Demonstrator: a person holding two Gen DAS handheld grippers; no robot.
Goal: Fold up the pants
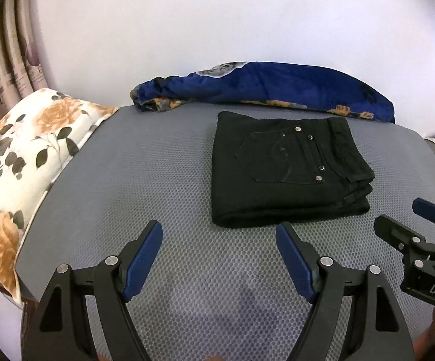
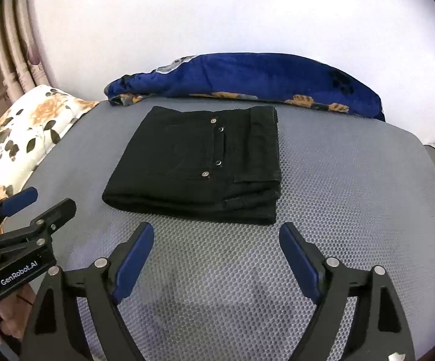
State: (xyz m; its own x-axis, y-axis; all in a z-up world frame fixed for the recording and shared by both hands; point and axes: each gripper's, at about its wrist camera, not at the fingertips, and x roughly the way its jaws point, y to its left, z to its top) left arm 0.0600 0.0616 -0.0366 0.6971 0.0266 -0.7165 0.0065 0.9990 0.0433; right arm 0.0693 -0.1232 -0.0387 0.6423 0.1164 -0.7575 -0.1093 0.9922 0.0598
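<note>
Black pants [image 1: 286, 171] are lying folded on the grey surface [image 1: 127, 180], clear of the left claw [image 1: 219, 234], spread and empty. Any nudge is risking the stacked layers slipping. From the right, the right claw [image 2: 215, 234] is gaping, empty; a blue blanket [image 2: 247, 78] is crowding behind, a pillow [image 2: 22, 132] alongside.

1. This looks like a bedroom in a home: the work surface is a grey mattress pad with a honeycomb mesh texture [image 1: 157, 162], laid flat like a bed.
2. A white pillow printed with orange roses and dark leaves [image 1: 28, 150] lies at its left edge.
3. A rumpled royal-blue blanket with orange flowers [image 2: 247, 81] is bunched along the far side against a plain white wall [image 2: 232, 15].
4. Pale pleated patterned curtains [image 1: 10, 60] hang at far left.
</note>
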